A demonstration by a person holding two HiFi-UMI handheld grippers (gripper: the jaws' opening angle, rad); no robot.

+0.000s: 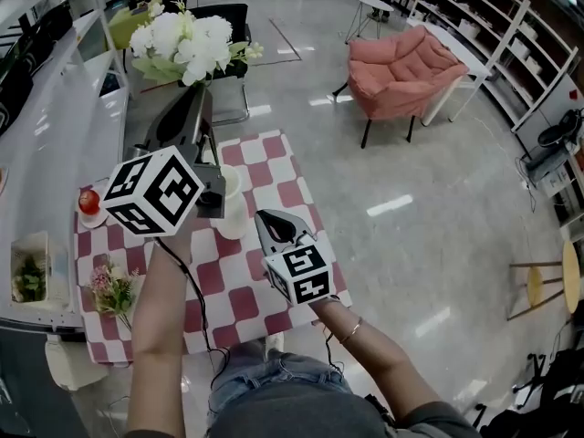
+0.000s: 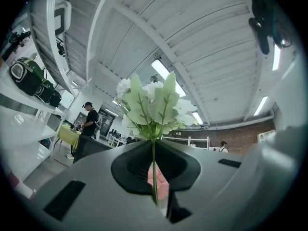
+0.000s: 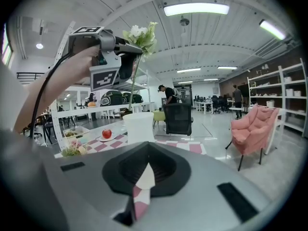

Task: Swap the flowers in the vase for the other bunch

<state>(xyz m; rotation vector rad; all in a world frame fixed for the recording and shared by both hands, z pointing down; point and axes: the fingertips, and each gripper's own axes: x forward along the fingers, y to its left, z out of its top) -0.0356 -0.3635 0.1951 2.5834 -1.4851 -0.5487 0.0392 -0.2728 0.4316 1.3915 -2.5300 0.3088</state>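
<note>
My left gripper (image 1: 194, 94) is shut on the thin green stem (image 2: 154, 163) of a bunch of white flowers (image 1: 185, 44) and holds it up over a white vase (image 1: 232, 204) on the checked tablecloth (image 1: 274, 162). In the right gripper view the stem (image 3: 133, 86) runs down from the left gripper (image 3: 136, 55) to the vase's rim (image 3: 139, 114); whether its end is still inside, I cannot tell. A pink bunch (image 1: 112, 286) lies at the cloth's near left corner. My right gripper (image 1: 266, 219) is shut on nothing, low beside the vase.
A red apple (image 1: 88, 201) sits on a small plate left of the vase. A white counter (image 1: 64, 144) runs along the left with a tray of greens (image 1: 28, 278). Beyond the table stand a black chair (image 1: 228, 71) and a pink armchair (image 1: 401, 67).
</note>
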